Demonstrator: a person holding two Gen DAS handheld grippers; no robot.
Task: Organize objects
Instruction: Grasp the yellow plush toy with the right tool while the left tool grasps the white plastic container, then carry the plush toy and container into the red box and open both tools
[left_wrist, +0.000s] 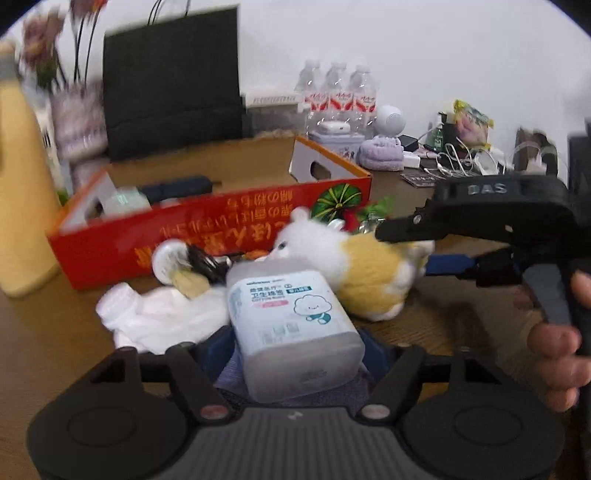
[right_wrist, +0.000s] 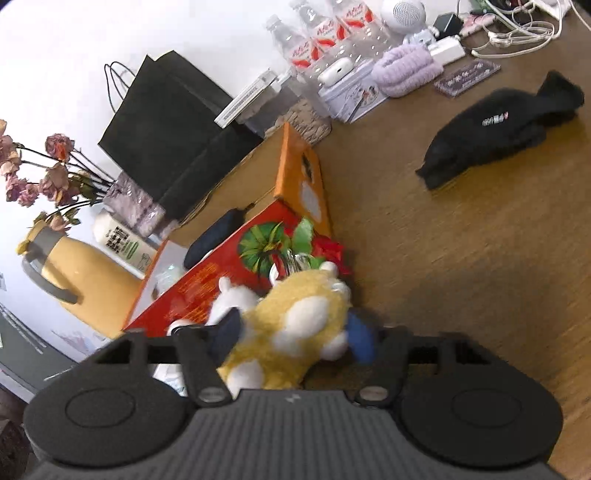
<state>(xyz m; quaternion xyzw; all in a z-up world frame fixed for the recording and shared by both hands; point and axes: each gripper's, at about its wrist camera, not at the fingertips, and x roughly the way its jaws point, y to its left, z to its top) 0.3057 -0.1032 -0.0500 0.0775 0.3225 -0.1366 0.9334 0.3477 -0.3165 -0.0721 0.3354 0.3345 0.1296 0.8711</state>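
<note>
One word legible: "DAS" on right gripper (left_wrist: 424, 254), clamping plush toy (left_wrist: 369, 269).

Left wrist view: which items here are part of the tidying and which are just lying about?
In the job:
- cotton swab box, held in the left tongs
- plush toy, held in the right tongs
- red carton, the likely destination
- white cloth

Lying about:
- water bottles
- black paper bag
- yellow jug
- cables

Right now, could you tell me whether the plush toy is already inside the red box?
Not yet: the plush toy is outside the red box, in front of its printed wall, gripped by the right gripper.
</note>
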